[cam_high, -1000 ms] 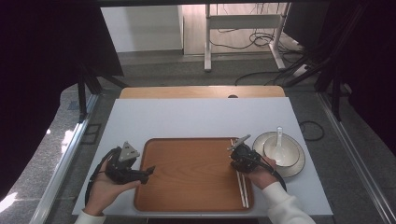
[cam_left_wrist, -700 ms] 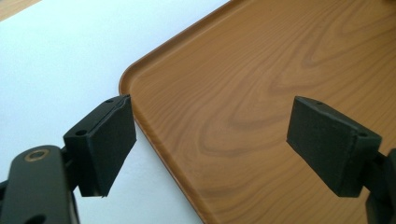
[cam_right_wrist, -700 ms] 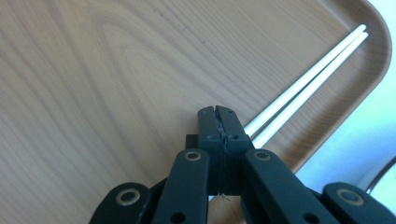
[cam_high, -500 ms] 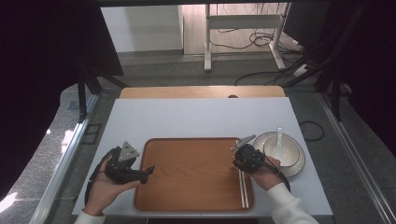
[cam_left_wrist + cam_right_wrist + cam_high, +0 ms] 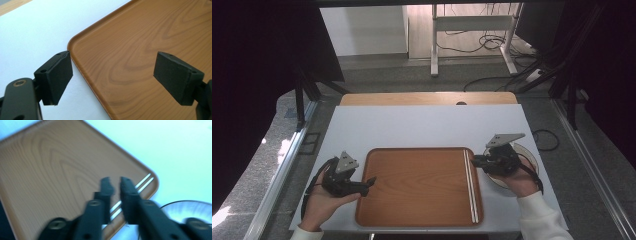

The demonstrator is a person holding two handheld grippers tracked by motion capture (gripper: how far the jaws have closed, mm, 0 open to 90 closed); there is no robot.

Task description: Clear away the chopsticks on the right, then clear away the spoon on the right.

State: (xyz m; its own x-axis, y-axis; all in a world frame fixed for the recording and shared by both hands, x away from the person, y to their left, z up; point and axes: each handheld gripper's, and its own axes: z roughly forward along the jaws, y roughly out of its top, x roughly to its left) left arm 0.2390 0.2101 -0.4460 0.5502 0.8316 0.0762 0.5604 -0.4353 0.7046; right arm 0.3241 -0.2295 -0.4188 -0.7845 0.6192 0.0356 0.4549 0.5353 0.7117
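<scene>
Chopsticks [image 5: 470,184] parked along tray [image 5: 412,220] right rim, lower right of centre, released; right tongs [image 5: 475,161] just opened, jaws slightly apart and empty over plate [image 5: 532,156]; left tongs [image 5: 371,181] wide open, idle at tray's left edge.

Tray [image 5: 412,185] middle free — chopsticks [image 5: 470,185] along right rim, plate [image 5: 532,157] beyond

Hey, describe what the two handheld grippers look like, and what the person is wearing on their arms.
Both the left gripper and the right gripper are black, each topped by a grey three-cornered plate, with a black cable trailing back past the wrist. The left gripper's fingers end in flat, rectangular matte black pads with small screw holes along the backing. White sleeves with ribbed cuffs cover the forearms.
</scene>
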